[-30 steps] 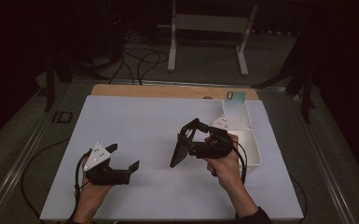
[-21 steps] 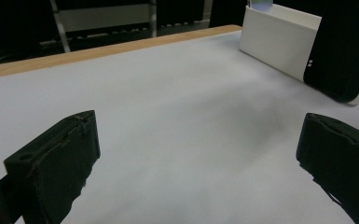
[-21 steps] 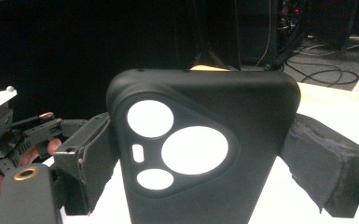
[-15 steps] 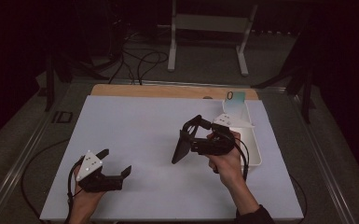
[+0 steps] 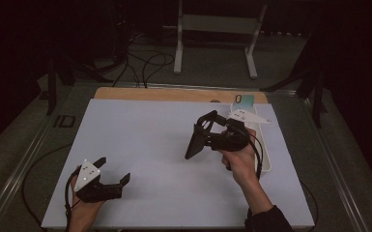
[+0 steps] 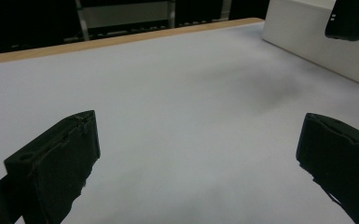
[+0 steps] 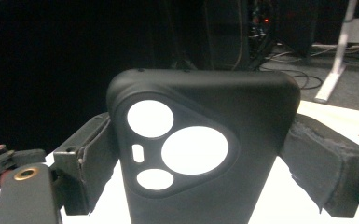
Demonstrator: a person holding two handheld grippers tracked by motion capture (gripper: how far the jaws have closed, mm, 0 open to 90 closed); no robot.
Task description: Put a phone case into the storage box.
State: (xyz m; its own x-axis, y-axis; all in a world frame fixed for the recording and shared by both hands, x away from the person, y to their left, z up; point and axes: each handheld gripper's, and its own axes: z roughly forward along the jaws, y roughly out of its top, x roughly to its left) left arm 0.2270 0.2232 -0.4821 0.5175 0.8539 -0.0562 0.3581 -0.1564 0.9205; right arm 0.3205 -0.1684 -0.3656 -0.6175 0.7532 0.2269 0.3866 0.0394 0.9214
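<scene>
A black phone case (image 5: 194, 143) with a three-hole camera cutout hangs on edge above the white mat, right of centre. My right gripper (image 5: 202, 136) is shut on it. In the right gripper view the case (image 7: 200, 186) stands upright with a pad (image 7: 318, 154) pressed on each side edge. My left gripper (image 5: 113, 170) is low at the front left of the mat, open, nothing between its jaws. Along the left gripper (image 6: 200, 158) I see bare mat, with the case (image 6: 349, 18) hanging at the top right.
A white mat (image 5: 145, 130) covers the table, with a wooden strip (image 5: 174, 93) along its far edge. A long white tray (image 5: 266, 162) lies at the right, behind the right hand, and shows as a white wall (image 6: 317, 42). A small teal object (image 5: 245, 100) sits beyond it.
My left gripper has drawn back toward the front left corner of the mat, still open. The right gripper has kept the case almost in place, slightly tilted.
</scene>
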